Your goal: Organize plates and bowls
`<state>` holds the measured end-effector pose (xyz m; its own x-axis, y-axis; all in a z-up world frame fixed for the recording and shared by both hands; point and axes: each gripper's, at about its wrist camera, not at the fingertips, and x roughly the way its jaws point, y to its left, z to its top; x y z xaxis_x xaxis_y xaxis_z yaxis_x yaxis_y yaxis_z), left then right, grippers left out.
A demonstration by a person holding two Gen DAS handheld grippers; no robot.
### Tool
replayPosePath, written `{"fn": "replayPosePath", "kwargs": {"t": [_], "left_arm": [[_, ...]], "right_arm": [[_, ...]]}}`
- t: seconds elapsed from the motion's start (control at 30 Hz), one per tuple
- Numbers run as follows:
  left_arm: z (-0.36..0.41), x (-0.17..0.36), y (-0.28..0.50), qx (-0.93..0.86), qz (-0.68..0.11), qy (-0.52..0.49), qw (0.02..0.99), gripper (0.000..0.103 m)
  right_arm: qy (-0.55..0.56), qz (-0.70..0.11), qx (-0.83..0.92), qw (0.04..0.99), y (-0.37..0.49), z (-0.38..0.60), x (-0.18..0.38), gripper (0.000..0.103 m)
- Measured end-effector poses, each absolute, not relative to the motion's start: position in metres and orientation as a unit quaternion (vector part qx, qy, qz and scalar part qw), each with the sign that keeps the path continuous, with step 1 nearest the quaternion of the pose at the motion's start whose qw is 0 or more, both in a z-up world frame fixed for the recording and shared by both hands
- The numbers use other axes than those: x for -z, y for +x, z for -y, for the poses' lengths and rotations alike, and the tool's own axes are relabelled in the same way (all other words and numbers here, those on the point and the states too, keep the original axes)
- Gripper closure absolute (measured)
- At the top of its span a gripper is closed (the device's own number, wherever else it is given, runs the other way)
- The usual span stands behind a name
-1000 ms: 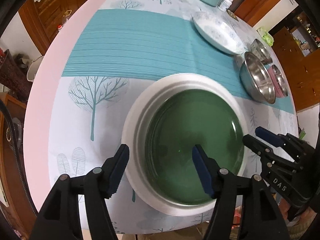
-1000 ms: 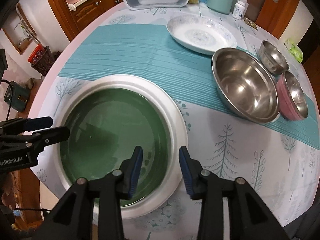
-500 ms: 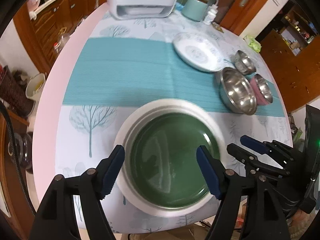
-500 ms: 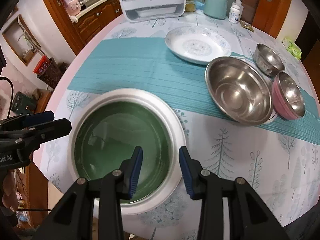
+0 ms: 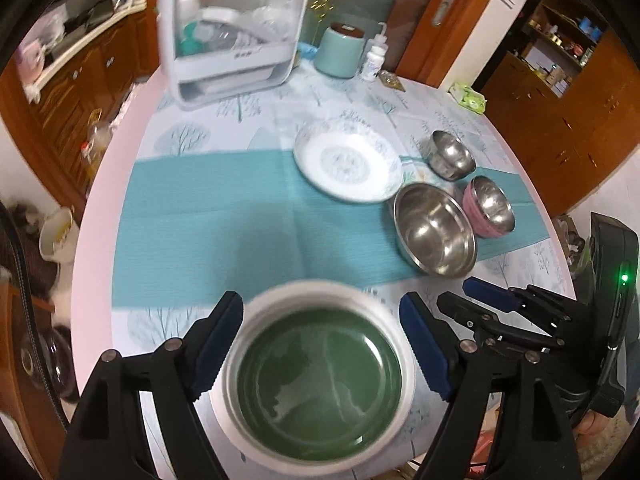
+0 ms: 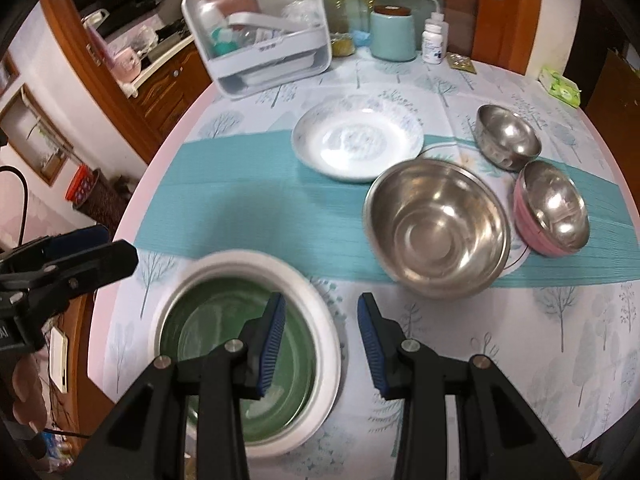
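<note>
Both grippers have risen off the green plate [image 5: 320, 384] at lower centre. Left gripper [image 5: 320, 344] jaws are opening, empty; right gripper [image 6: 320, 344] part-open, empty. Approach the patterned plate [image 6: 356, 140] rim squarely.

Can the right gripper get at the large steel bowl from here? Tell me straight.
Probably yes. The right gripper is open and holds nothing, and only bare tablecloth lies between it and the large steel bowl.

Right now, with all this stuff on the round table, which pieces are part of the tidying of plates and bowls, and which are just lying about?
Part of the job:
- green plate inside a white-rimmed plate
- white patterned plate
- large steel bowl
- small steel bowl
- pink-sided steel bowl

Just lying about:
- white plastic container
- teal canister
- white squeeze bottle
- green packet
</note>
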<state>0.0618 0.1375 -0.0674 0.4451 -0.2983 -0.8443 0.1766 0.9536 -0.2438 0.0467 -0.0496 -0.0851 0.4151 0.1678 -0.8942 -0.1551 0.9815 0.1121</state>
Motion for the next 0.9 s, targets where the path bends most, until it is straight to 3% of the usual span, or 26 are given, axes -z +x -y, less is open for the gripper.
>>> {"fn": "replayPosePath", "kwargs": {"t": [0.57, 0.9], "left_arm": [[-0.110, 0.013, 0.200, 0.131, -0.429, 0.018, 0.893, 0.024], [-0.088, 0.034, 0.260, 0.141, -0.425, 0.029, 0.894, 0.023]], "right_arm": [[0.025, -0.463, -0.028, 0.886, 0.146, 0.092, 0.026, 0.065], [0.016, -0.441, 0.003, 0.897, 0.208, 0.110, 0.008, 0.063]]}}
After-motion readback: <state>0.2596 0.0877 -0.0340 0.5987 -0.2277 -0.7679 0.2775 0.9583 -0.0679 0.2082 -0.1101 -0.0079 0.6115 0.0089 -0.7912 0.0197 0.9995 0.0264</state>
